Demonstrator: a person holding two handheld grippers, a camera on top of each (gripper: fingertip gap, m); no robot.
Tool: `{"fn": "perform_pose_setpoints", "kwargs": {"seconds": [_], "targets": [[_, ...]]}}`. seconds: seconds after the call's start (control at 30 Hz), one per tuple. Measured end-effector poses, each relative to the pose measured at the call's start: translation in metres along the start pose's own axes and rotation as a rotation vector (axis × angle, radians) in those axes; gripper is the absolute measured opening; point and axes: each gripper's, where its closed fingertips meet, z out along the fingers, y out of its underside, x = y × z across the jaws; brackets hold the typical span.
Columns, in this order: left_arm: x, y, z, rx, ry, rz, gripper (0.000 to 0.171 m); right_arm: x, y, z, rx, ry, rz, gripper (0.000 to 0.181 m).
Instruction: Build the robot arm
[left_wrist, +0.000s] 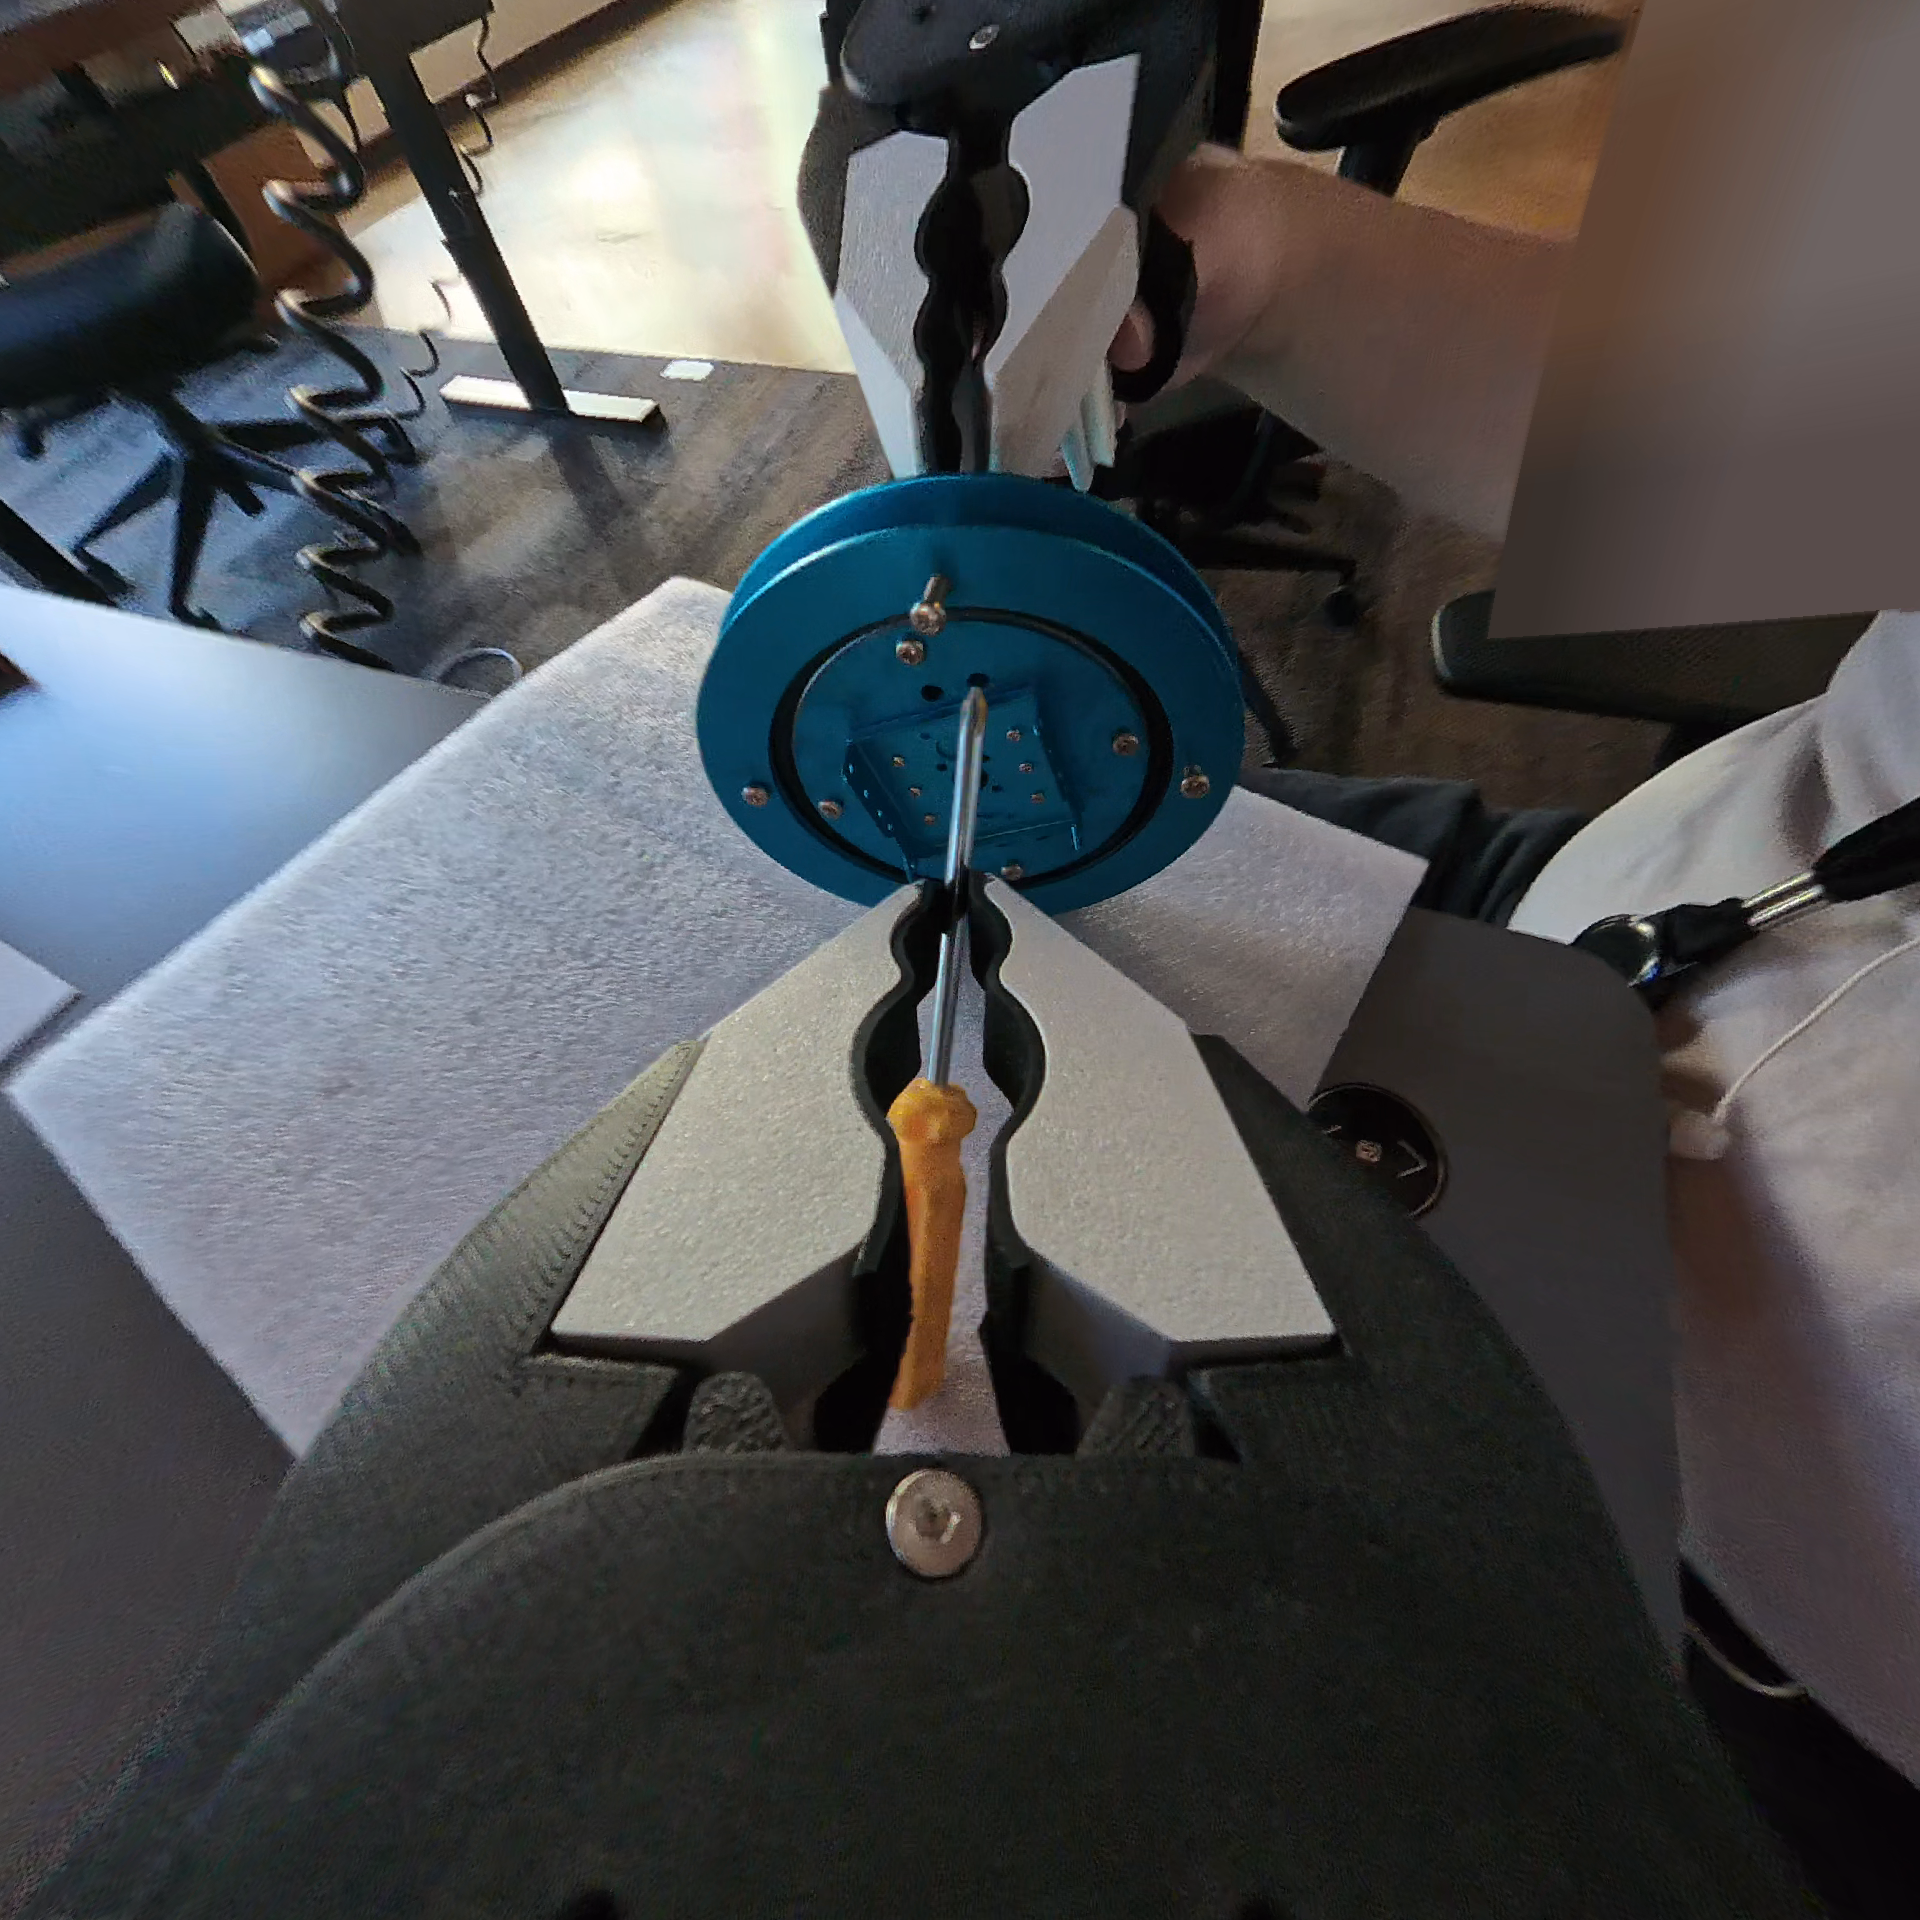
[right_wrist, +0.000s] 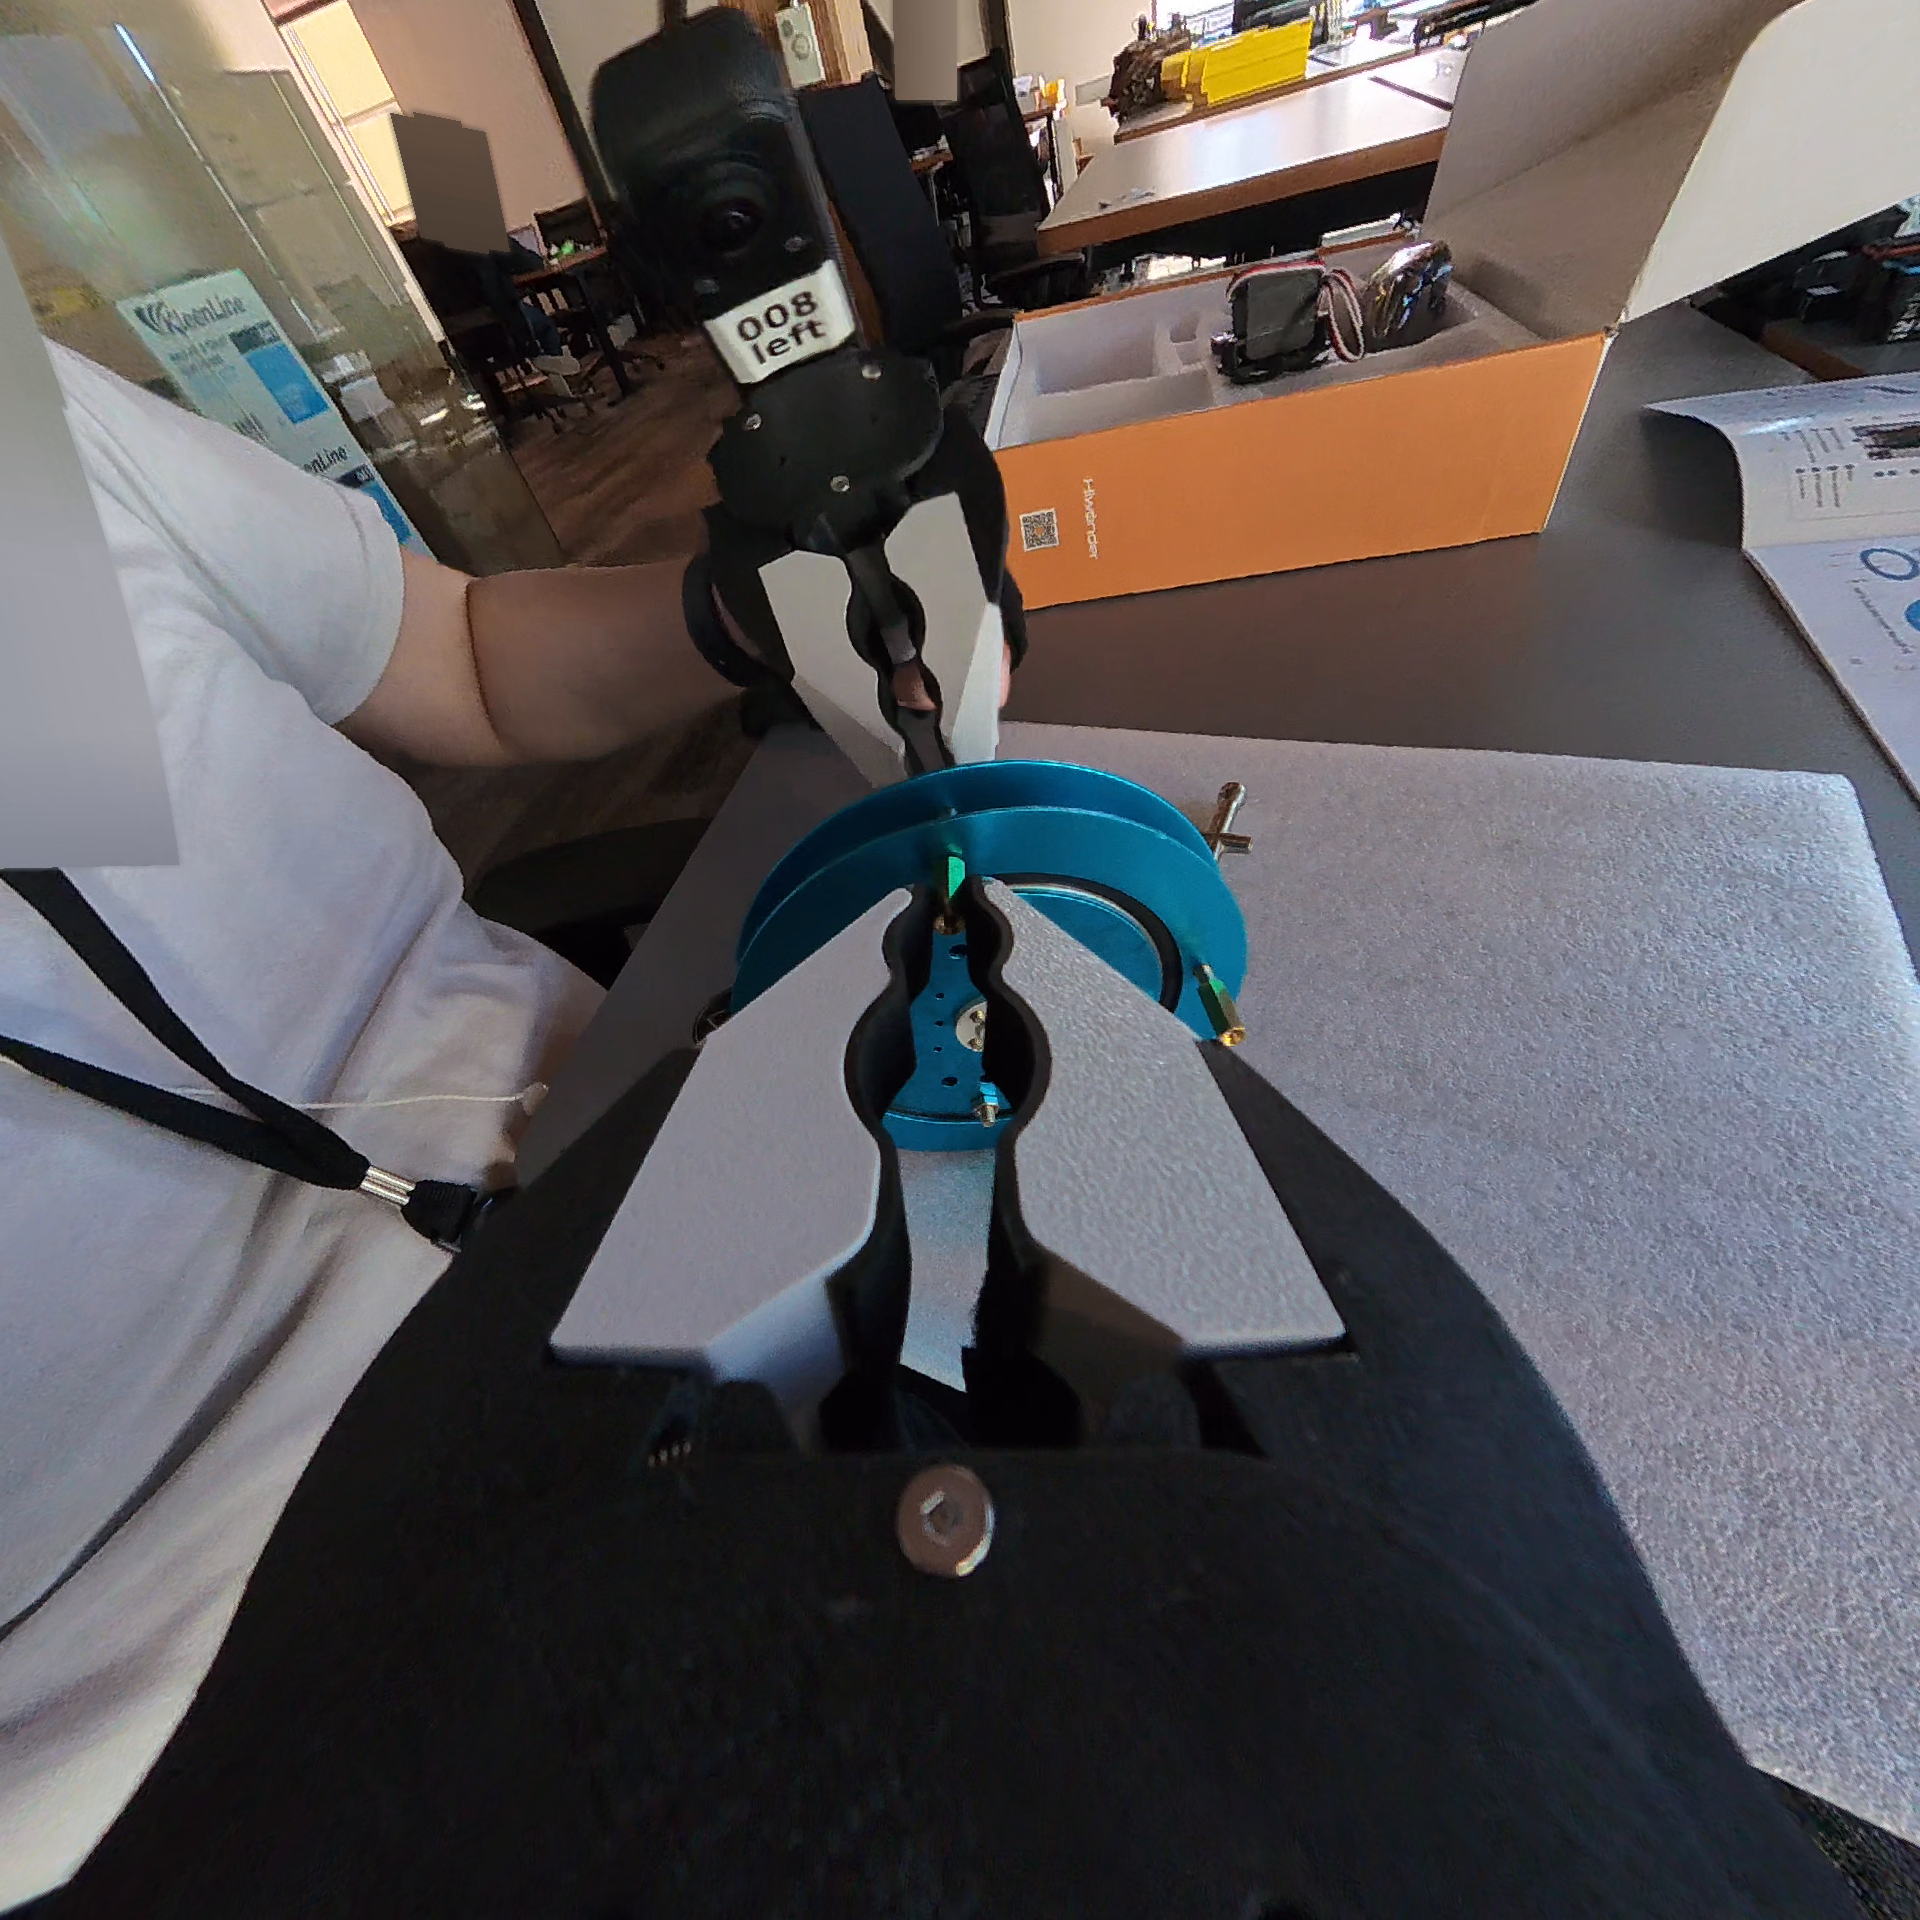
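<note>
Jaws of the left gripper (left_wrist: 951, 904) are clamping an orange-handled screwdriver (left_wrist: 928, 1236), its tip touching the inner plate of a blue metal wheel assembly (left_wrist: 971, 691). The right gripper (right_wrist: 951, 894) is pinching that wheel's rim, holding it on edge above the grey foam mat (right_wrist: 1507, 1039) on the bench (right_wrist: 1351, 655). Judging by the thin rim grip, pressure could twist the wheel loose, and the tip could skid off a screw.

R claw (right_wrist: 951, 888) on blue disc assy (right_wrist: 1101, 862)
</note>
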Motion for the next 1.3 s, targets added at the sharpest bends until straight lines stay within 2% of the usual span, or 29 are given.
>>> {"fn": "perform_pose_setpoints", "kwargs": {"seconds": [0.1,0.2,0.53,0.73,0.83,1.0,1.13,1.3], "targets": [[-0.003,0.0,-0.003,0.001,0.024,-0.09,0.003,-0.001,0.0,0.003,-0.023,0.007,-0.015,0.004],[-0.01,-0.002,-0.013,-0.02,-0.032,-0.053,0.002,-0.002,-0.001,0.005,-0.039,0.009,-0.026,0.004],[-0.004,0.0,-0.015,-0.073,-0.005,0.013,0.002,-0.003,-0.002,0.014,-0.097,-0.006,-0.042,0.004],[-0.013,0.0,-0.032,-0.189,-0.008,0.088,0.002,-0.003,-0.004,0.02,-0.125,-0.014,-0.048,0.004],[-0.026,0.002,-0.048,-0.273,-0.058,0.167,0.002,-0.003,-0.004,0.021,-0.129,-0.011,-0.052,0.004],[-0.023,0.032,-0.053,-0.466,0.004,0.165,0.002,-0.002,-0.005,0.024,-0.125,-0.014,-0.047,0.004],[-0.015,0.037,-0.037,-0.474,0.036,0.179,0.002,-0.002,-0.006,0.026,-0.124,-0.015,-0.048,0.004],[-0.014,0.038,-0.029,-0.39,0.033,0.1,0.003,-0.003,-0.006,0.029,-0.142,-0.013,-0.059,0.004]]}}
